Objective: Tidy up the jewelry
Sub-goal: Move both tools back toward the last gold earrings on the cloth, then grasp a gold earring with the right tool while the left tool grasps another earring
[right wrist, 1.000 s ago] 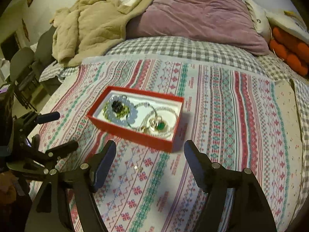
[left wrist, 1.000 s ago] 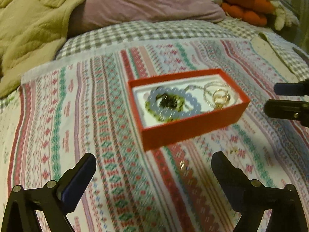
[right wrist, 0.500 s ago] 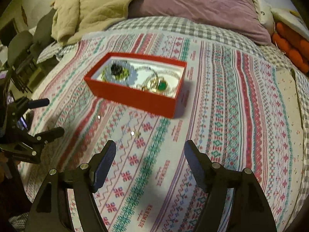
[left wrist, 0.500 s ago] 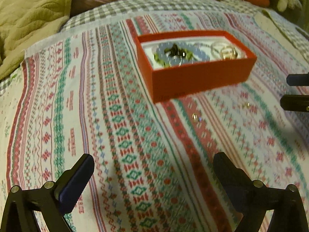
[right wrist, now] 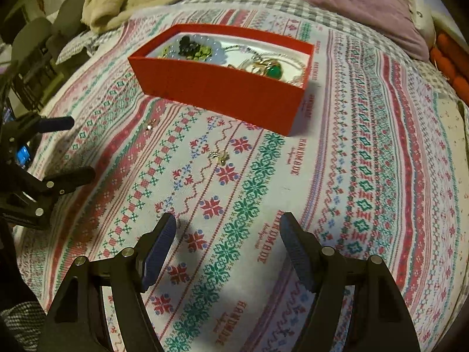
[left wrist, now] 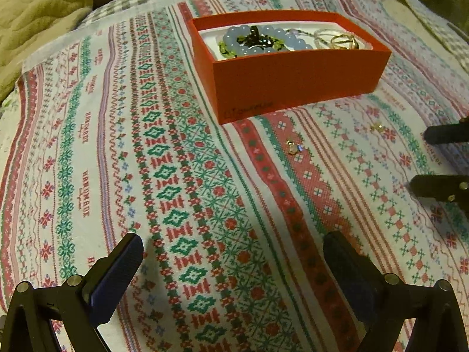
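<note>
I hold both claws low over the bed's patterned cloth, jaws spread wide and empty, to approach the loose pieces from the near side. Left claw: fully open, gripping nothing. Right claw: fully open, gripping nothing.

Count: one red box, upper centre of the right view, holding one blue bead bracelet, a green-stone pendant and chains I cannot separate. Two small earrings lie outside it on the cloth: one at frame centre, ahead of the right claw; one at centre left, nearer the left claw. I judge both are pending transfer into the box.
</note>
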`<action>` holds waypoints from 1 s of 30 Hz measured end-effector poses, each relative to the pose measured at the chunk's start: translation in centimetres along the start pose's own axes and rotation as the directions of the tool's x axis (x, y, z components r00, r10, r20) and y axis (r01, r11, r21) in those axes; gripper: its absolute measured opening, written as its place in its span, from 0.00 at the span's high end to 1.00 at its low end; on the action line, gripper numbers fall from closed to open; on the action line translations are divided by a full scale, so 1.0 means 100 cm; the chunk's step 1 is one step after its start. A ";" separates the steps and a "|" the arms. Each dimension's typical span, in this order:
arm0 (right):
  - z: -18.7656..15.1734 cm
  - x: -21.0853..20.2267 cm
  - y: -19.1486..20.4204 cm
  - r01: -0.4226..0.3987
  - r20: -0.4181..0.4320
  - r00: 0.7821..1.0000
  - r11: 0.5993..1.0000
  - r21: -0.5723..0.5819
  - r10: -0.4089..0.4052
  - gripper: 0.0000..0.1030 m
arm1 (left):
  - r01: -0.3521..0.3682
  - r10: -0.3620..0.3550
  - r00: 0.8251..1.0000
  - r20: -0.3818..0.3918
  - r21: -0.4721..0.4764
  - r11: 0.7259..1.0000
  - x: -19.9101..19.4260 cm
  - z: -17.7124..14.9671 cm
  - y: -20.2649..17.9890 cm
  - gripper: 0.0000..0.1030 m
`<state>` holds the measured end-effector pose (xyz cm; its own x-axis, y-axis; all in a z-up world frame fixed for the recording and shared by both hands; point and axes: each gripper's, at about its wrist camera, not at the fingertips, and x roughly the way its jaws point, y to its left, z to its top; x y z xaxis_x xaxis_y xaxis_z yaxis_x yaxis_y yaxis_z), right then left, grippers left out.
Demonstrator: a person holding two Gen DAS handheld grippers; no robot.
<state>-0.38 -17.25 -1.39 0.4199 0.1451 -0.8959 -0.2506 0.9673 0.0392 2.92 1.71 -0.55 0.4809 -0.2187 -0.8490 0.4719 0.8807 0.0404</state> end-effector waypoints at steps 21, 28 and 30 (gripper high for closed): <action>0.033 0.022 0.009 0.029 0.076 0.997 1.000 -0.012 -0.028 0.77 | 0.032 -0.032 0.999 0.003 -0.012 0.999 0.006 0.007 -0.002 0.02; 0.038 0.026 0.010 -0.008 0.080 0.997 0.999 -0.036 0.011 0.95 | 0.052 -0.052 0.999 0.017 -0.003 0.999 0.008 0.013 -0.009 0.07; 0.038 0.025 0.009 -0.012 0.082 0.997 0.999 -0.032 0.014 0.95 | 0.063 -0.063 0.998 0.024 0.000 0.998 0.009 0.016 -0.012 0.13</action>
<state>3.73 -15.22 -1.93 0.4864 0.1755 -0.8559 -0.2837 0.9583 0.0353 3.98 -0.19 -0.58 0.4680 -0.2837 -0.8369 0.5013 0.8652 -0.0129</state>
